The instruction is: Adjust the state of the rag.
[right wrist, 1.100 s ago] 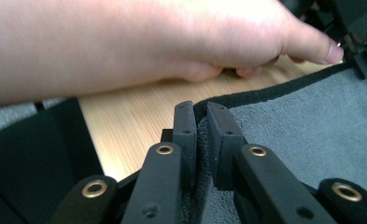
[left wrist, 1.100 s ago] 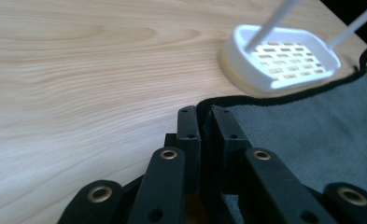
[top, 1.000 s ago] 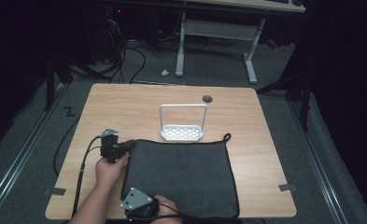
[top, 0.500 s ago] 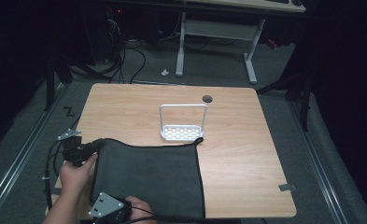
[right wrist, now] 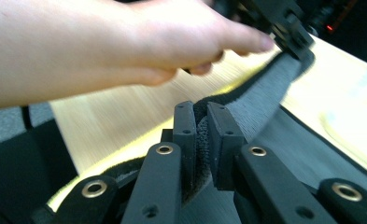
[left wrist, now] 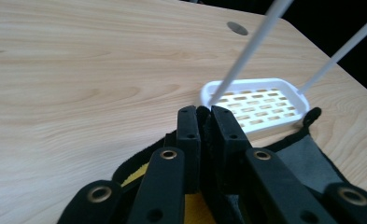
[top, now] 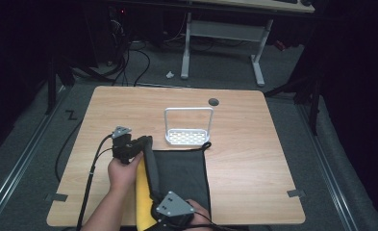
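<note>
Spanning dark room, wooden table, black cloth

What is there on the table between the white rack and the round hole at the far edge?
Nothing. In the high view the table is bare wood between the white rack and the round hole. The left gripper view shows the same bare stretch.

White perforated tray with tall wire handle, standing mid-table on light wooden tabletop. Round dark grommet hole beyond it. Behind the table, white desk frame, tangled cables, possibly crumpled paper on grey floor.
</note>
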### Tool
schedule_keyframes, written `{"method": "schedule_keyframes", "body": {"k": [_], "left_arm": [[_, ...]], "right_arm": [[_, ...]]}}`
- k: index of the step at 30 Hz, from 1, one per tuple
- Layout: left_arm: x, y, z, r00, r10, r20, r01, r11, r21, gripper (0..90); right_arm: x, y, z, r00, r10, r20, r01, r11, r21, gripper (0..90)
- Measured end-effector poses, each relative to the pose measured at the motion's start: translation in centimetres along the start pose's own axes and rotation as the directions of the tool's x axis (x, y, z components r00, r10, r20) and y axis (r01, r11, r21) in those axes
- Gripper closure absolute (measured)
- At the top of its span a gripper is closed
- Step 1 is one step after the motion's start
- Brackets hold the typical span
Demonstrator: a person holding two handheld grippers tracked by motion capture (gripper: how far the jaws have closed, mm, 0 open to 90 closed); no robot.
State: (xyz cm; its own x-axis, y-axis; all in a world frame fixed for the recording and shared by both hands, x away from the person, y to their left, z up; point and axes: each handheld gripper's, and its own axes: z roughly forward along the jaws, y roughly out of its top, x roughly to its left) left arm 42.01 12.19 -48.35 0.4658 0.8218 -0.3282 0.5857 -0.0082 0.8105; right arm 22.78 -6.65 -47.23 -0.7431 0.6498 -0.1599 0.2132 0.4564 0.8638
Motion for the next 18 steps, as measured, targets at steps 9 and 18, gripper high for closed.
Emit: {"method": "schedule_keyframes", "body": {"k": [9,18], "left_arm": [[-4.4,0.6,2.9,0.9985,0.043,0.034,-0.043,0.9990,0.009,82.3],[-6.9,0.2,4.9,0.9964,0.045,0.072,-0.046,0.9988,0.018,82.1]], "right_arm": [[-2.9,-3.1,-3.4,0.9970,0.042,0.066,-0.044,0.999,0.029,83.3],[-4.3,-5.4,-5.2,0.9923,0.075,0.098,-0.082,0.994,0.067,83.2]]}}
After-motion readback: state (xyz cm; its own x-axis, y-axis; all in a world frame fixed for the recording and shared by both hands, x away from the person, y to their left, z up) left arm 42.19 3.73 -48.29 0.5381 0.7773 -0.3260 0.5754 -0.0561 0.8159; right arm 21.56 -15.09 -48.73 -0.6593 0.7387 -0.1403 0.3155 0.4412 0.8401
